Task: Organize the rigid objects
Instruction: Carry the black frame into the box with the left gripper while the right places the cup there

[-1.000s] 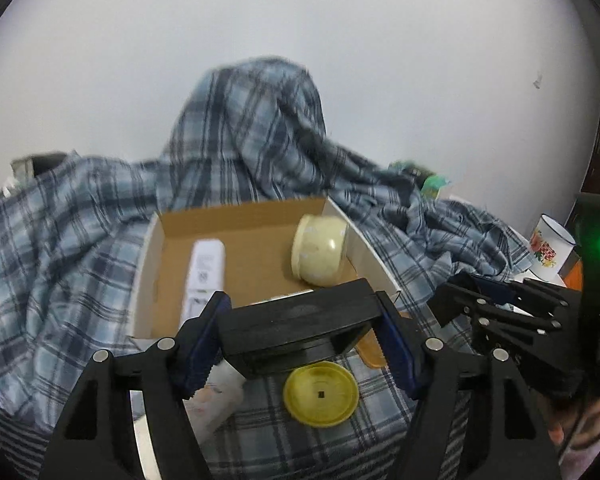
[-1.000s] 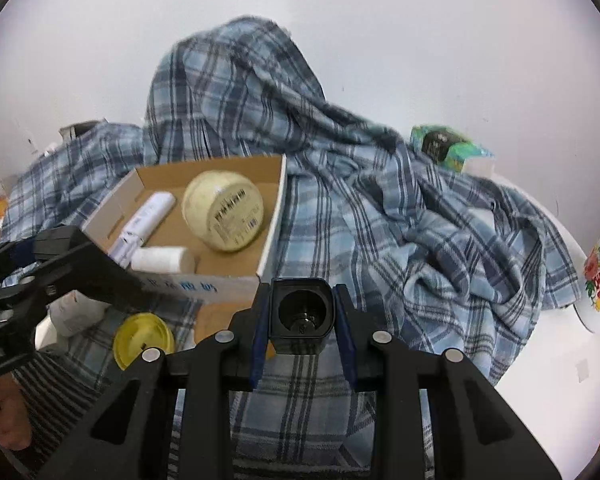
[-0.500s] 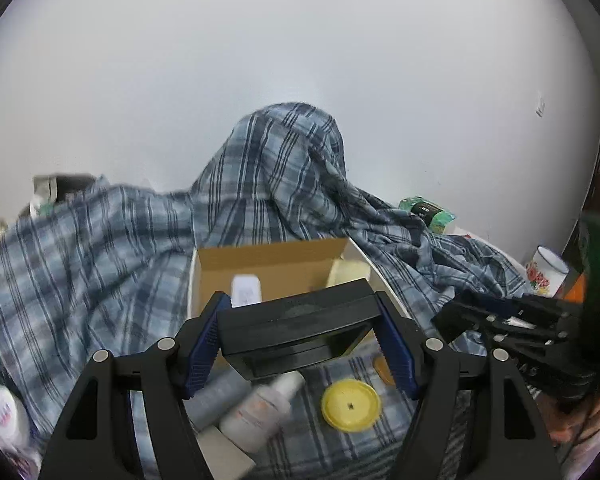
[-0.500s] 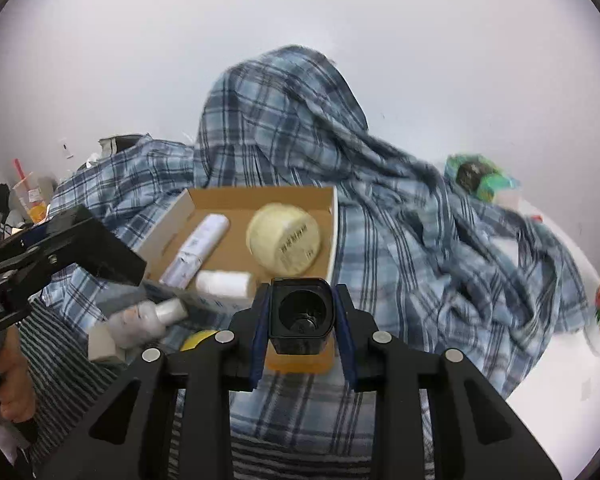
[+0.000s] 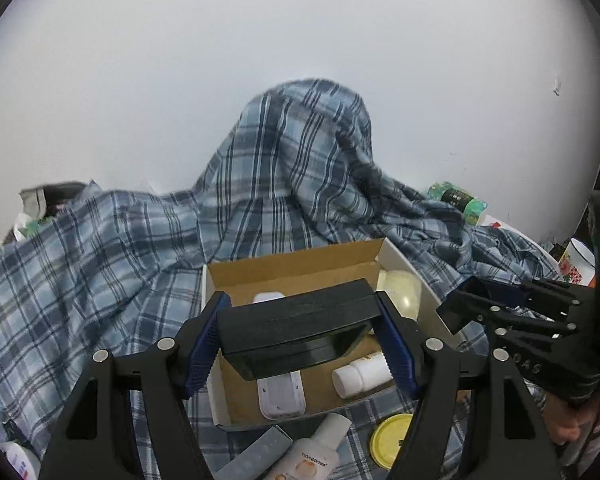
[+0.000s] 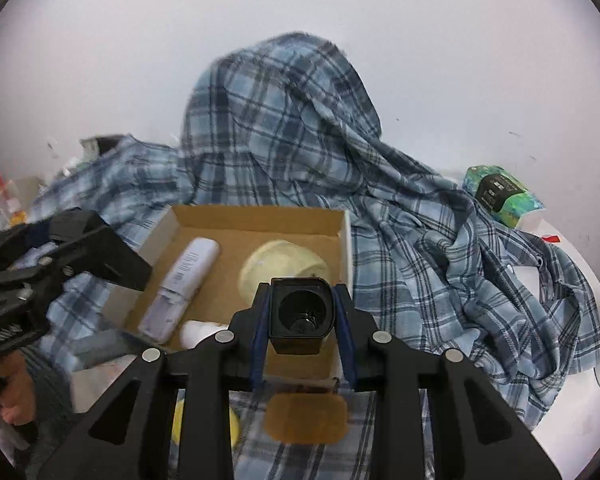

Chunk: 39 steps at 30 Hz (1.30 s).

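My left gripper (image 5: 302, 334) is shut on a flat black box (image 5: 292, 328), held above the open cardboard box (image 5: 288, 270). My right gripper (image 6: 302, 316) is shut on a small black square cup (image 6: 302, 312), its hollow facing the camera, over the box's near edge (image 6: 256, 214). Inside the box lie a white remote-like case (image 6: 184, 280), a cream round jar (image 6: 284, 266) and a small white bottle (image 5: 360, 372). In front of the box lie a yellow lid (image 5: 392, 440), a white lotion bottle (image 5: 312, 454) and a grey bar (image 5: 256, 458).
A blue plaid cloth (image 6: 440, 240) covers the table and drapes over something tall at the back. A green packet (image 6: 500, 194) and a flowered mug (image 5: 576, 260) stand at the right. An amber flat piece (image 6: 306, 418) lies below my right gripper. Clutter sits at the far left.
Both grippers have drawn back and risen, each keeping its black object; the box now looks farther and lower. More loose items in front of the box have come into view.
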### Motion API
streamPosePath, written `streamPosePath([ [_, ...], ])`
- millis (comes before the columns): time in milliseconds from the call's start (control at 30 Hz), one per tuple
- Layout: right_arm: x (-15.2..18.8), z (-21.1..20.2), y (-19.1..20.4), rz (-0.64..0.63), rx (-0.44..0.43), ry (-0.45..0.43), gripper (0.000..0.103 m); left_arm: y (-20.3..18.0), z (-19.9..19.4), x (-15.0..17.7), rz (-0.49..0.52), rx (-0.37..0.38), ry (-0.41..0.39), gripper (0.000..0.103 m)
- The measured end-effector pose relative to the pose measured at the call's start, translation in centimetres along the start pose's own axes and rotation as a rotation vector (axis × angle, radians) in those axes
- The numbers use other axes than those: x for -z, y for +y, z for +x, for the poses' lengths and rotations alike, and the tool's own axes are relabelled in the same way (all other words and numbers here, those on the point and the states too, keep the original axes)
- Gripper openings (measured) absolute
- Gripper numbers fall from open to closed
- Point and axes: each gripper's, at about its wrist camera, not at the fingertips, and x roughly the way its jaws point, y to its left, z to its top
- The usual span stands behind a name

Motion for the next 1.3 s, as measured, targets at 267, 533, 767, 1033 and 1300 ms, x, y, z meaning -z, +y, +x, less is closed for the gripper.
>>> streamPosePath([
  [267, 1.4, 3.5, -0.6, -0.007, 0.002, 0.080, 0.029, 0.4, 2.4, 0.9, -0.005, 0.010, 0.042, 0.073],
  [533, 2.0, 5.3, -0.6, -0.005, -0.005, 0.139, 0.029, 0.5, 4.4, 0.6, 0.026, -0.010, 0.062, 0.073],
  [767, 2.2, 5.8, -0.5, -0.018, -0.036, 0.144, 0.044, 1.0, 6.6, -0.1, 0.000, -0.032, 0.100, 0.074],
  [1033, 2.1, 5.0, -0.2, -0.028, -0.049, 0.113, 0.058, 0.7, 5.9, -0.4, 0.023, -0.056, 0.063, 0.088],
  [1300, 1.2, 2.9, -1.1, 0.008, -0.017, 0.045, 0.061, 0.8, 2.6, -2.0, 0.003, -0.049, 0.004, 0.088],
])
